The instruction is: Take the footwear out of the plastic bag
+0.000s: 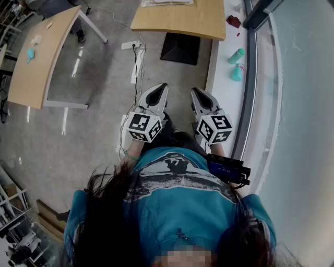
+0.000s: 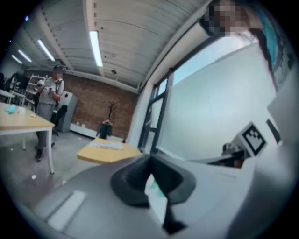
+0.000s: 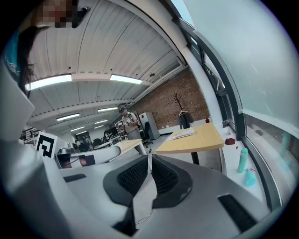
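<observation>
Head view, looking steeply down: a person in a teal shirt (image 1: 177, 203) holds the left gripper (image 1: 163, 86) and the right gripper (image 1: 194, 92) side by side in front of the chest. They are near each other but not touching, and both point toward the wooden table (image 1: 177, 23) ahead.

Left gripper view: the two black fingers (image 2: 131, 179) meet at their tips, with nothing between them.

Right gripper view: the ribbed fingers (image 3: 133, 177) are likewise pressed together at the tips, and nothing is gripped.

The plastic bag (image 1: 167, 2) lies flat on the far part of the wooden table, well apart from both grippers. It shows only as a pale, flat packet, and the footwear inside cannot be made out.

On the white window ledge (image 1: 224, 88) to the right stands a teal bottle (image 1: 236, 56). A second table (image 1: 36, 62) stands to the left. Between the two tables a power strip (image 1: 130, 45) lies on the grey floor (image 1: 99, 130). In the background of the left gripper view, another person (image 2: 49, 100) stands before a brick wall (image 2: 100, 105).
</observation>
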